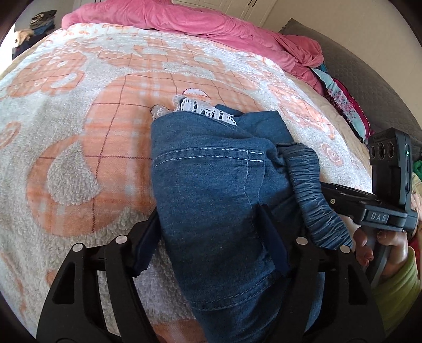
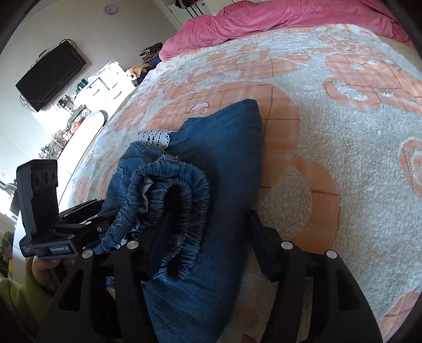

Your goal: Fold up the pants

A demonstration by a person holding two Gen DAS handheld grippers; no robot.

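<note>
tongs [image 1: 211,237]: black, silver rivets | sleeve [image 1: 395,290]: yellow-green | camera block [image 2: 39,192]: dark

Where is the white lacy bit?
The lace peeks out at the far end of the folded jeans, lying on the orange and white blanket, short of the pink quilt.

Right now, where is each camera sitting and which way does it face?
Left wrist: on the left gripper, looking down along its fingers at the jeans on the blanket; the right gripper's body and a hand show at right.
Right wrist: on the right gripper, looking down at the waistband; the left gripper's body shows at left.
Shared: jeans, blanket, pink duvet.
</note>
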